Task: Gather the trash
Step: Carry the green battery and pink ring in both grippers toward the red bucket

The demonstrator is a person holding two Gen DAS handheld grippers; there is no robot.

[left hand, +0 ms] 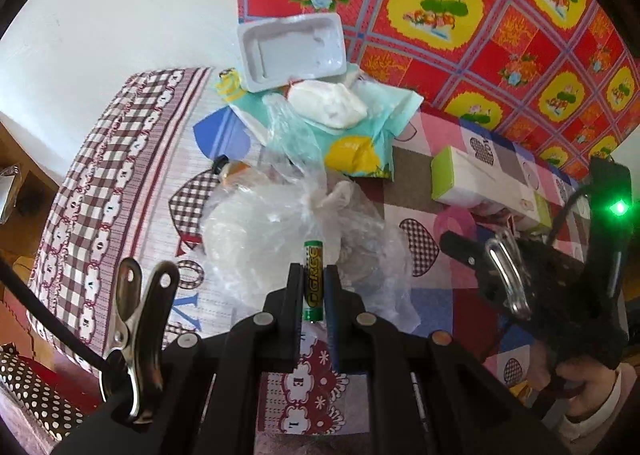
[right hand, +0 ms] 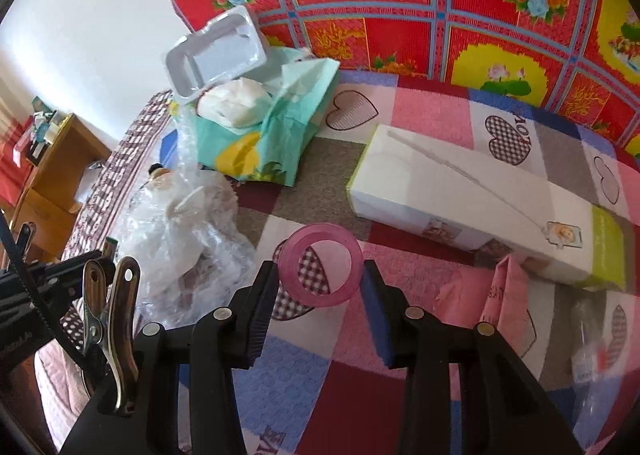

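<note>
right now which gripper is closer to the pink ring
Right. The right gripper has the pink ring between its fingers, touching or nearly so. The left gripper, shut on a battery, is off to the ring's left over the plastic bag.
</note>
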